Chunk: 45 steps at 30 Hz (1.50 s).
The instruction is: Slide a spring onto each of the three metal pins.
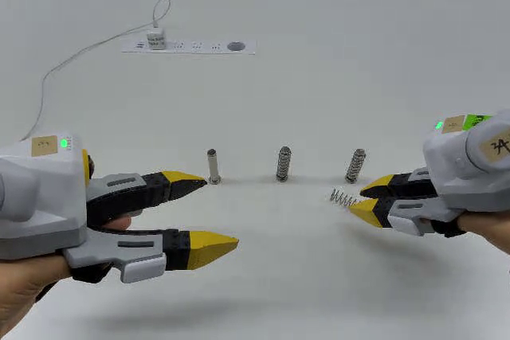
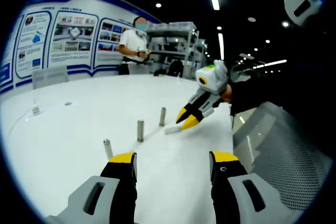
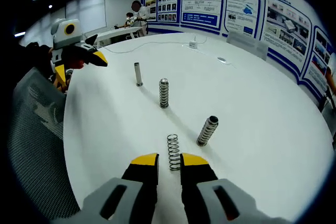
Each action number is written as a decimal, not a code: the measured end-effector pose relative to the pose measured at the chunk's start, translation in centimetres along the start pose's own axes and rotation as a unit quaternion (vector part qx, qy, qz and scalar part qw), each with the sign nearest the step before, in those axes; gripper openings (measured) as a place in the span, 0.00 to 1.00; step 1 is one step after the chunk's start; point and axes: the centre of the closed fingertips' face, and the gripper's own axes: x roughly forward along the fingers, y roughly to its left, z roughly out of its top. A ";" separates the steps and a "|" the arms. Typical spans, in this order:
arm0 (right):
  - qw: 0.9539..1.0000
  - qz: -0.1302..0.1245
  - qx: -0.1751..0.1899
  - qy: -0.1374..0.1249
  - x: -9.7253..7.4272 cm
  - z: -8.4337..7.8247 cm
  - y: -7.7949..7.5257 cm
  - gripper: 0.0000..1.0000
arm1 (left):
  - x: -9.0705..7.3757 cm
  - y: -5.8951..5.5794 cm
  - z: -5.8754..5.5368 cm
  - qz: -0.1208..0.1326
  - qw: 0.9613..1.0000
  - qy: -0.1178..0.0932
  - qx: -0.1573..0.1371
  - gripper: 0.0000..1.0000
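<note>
- Your right gripper (image 3: pixel 169 162) has its jaws nearly together around the near end of the loose spring (image 3: pixel 173 149), which lies flat on the table (image 1: pixel 335 85); whether they pinch it cannot be told.
- Your left gripper (image 1: pixel 220 211) is spread wide and holds nothing, with one tip near the bare pin (image 1: pixel 213 166).
- Beside it, the middle pin (image 1: pixel 284 164) and the right pin (image 1: pixel 355 166) each wear a spring.

Loose spring (image 3: pixel 173 151): near end lies between the tips of the right gripper (image 3: pixel 169 162); cannot resolve whether it is pinched. Pins inside the middle spring (image 1: pixel 284 164) and the end spring (image 1: pixel 355 166) are hidden by coils. Print on the white strip (image 1: pixel 189 46) is too small to read. The lower end of the cable (image 1: pixel 96 45) is lost behind the left gripper (image 1: pixel 219 211).
</note>
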 end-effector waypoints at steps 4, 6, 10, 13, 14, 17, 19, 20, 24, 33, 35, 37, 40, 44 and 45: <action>1.000 0.003 0.010 0.005 0.5 -0.8 -0.4 0.17 | 0.0 0.0 0.0 0.000 1.000 0.001 0.000 0.56; 1.000 0.007 0.013 0.008 0.9 -1.2 -0.5 0.17 | 0.1 0.0 0.0 -0.001 1.000 0.002 0.000 0.56; 1.000 0.009 0.013 0.014 1.2 -1.6 -0.5 0.17 | 0.1 -0.1 -0.1 -0.001 1.000 0.004 0.000 0.56; 1.000 0.011 0.016 0.012 1.4 -1.6 -0.8 0.16 | 0.0 0.0 -0.2 0.000 1.000 0.006 -0.001 0.56; 1.000 0.010 0.015 0.012 1.4 -1.6 -0.9 0.15 | 0.0 0.0 -0.2 0.000 1.000 0.006 -0.001 0.56; 1.000 0.011 0.010 0.014 1.3 -1.5 -0.8 0.12 | 0.1 0.0 -0.3 -0.002 1.000 0.007 0.000 0.55; 1.000 0.011 0.006 0.017 1.3 -1.5 -0.6 0.12 | 0.2 -0.2 -0.4 -0.005 1.000 0.010 0.001 0.55; 1.000 0.011 0.004 0.018 1.2 -1.5 -0.5 0.12 | 0.3 -0.3 -0.5 -0.007 1.000 0.012 0.002 0.55; 1.000 0.023 0.002 0.017 0.9 -0.8 0.3 0.11 | 0.7 -0.6 -0.8 -0.019 0.999 0.024 0.009 0.55; 0.997 0.068 -0.045 0.003 0.6 2.6 4.0 0.11 | 2.0 -0.7 -1.1 -0.039 0.998 0.042 0.027 0.53; 0.995 0.082 -0.061 0.001 0.6 3.3 5.0 0.11 | 2.2 -0.7 -1.1 -0.042 0.998 0.044 0.030 0.52; 0.992 0.096 -0.078 -0.001 0.8 4.0 6.0 0.11 | 2.4 -0.7 -1.2 -0.044 0.997 0.046 0.034 0.51; 0.989 0.115 -0.098 -0.006 0.8 5.1 7.5 0.11 | 2.4 -0.7 -1.1 -0.047 0.997 0.047 0.040 0.50; 0.982 0.137 -0.129 -0.009 0.8 6.3 9.2 0.11 | 2.5 -0.7 -1.1 -0.050 0.996 0.048 0.049 0.46; 0.981 0.140 -0.135 -0.010 0.8 6.5 9.4 0.11 | 2.5 -0.8 -1.1 -0.051 0.996 0.048 0.050 0.46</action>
